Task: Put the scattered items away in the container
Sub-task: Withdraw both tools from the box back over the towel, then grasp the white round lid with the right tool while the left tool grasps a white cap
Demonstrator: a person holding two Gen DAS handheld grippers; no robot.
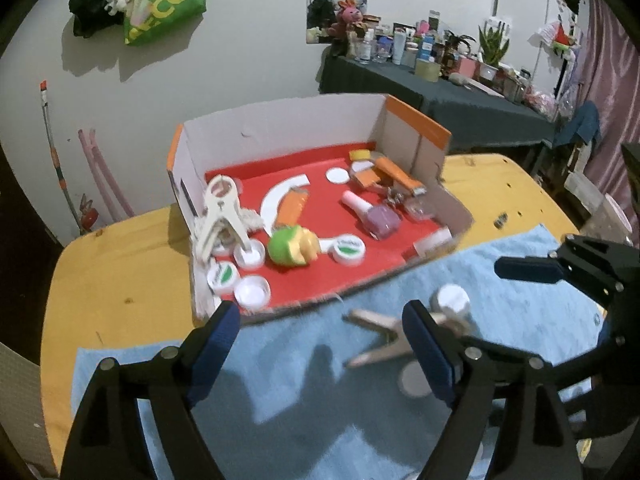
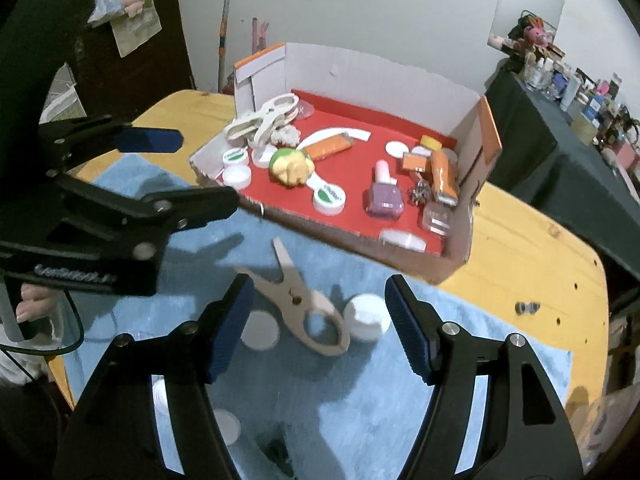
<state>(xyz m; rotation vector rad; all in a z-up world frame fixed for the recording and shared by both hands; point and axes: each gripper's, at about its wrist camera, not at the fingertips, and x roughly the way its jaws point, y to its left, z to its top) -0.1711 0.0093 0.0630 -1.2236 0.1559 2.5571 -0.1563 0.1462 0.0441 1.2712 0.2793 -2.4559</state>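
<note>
A cardboard box (image 1: 280, 128) (image 2: 380, 76) with a red floor stands on the table. It holds a large white clip (image 1: 218, 216), a green and yellow toy (image 1: 290, 246), a purple nail polish bottle (image 2: 384, 196) and several white caps. On the blue towel (image 1: 304, 392) (image 2: 340, 412) in front lie a beige clip (image 1: 380, 342) (image 2: 304, 308), a white cap (image 1: 450, 300) (image 2: 366, 318) and a white disc (image 2: 260, 330). My left gripper (image 1: 324, 332) (image 2: 188, 172) hangs open over the towel at the box's front edge, empty. My right gripper (image 2: 322, 320) is open above the beige clip, not touching it.
The yellow wooden table (image 1: 120, 276) (image 2: 532, 248) extends past the towel on both sides. Two more white caps (image 2: 226, 426) lie on the towel near the right gripper's base. A dark-covered table (image 1: 460, 100) crowded with bottles stands behind. A person's hand (image 2: 32, 300) holds the left gripper.
</note>
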